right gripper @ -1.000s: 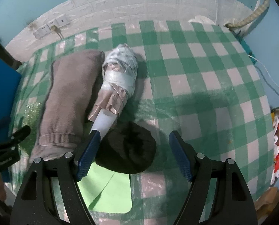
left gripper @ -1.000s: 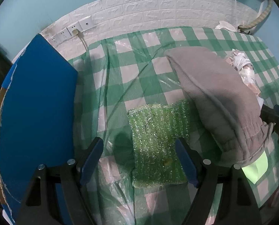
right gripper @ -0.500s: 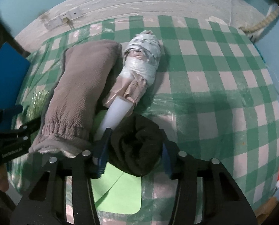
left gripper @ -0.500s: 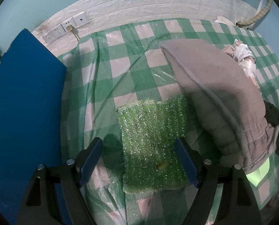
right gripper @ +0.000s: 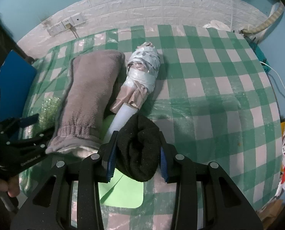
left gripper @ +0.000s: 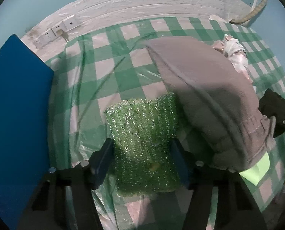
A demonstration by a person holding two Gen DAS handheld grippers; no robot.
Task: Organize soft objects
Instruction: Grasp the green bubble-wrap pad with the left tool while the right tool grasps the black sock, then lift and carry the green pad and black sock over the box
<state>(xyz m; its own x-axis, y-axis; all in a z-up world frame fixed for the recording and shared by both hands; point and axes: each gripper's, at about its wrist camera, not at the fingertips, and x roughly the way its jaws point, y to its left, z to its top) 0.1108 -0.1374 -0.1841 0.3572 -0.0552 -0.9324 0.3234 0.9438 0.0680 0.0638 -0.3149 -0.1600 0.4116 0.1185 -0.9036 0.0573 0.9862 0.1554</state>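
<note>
Both pairs of jaws had closed in since the earlier frames, when they stood wide apart over the cloth. On the left, the left gripper [left gripper: 141, 149] had just been closing and its blue pads now pressed both sides of the sparkly green scouring pad [left gripper: 142, 145], which lay flat on the green-and-white checked tablecloth [left gripper: 111, 65], its far right edge tucked under the grey fleece slipper sock [left gripper: 205, 88]. A blue board [left gripper: 18, 115] stood at the left edge. The right gripper [right gripper: 136, 149] had likewise been closing and now squeezed a bunched black sock [right gripper: 138, 147] between its pads, above a light green paper sheet [right gripper: 123, 193]. Just beyond the sock lay a tape-wrapped bundle with a white tube end [right gripper: 140, 76], beside the grey sock.
</note>
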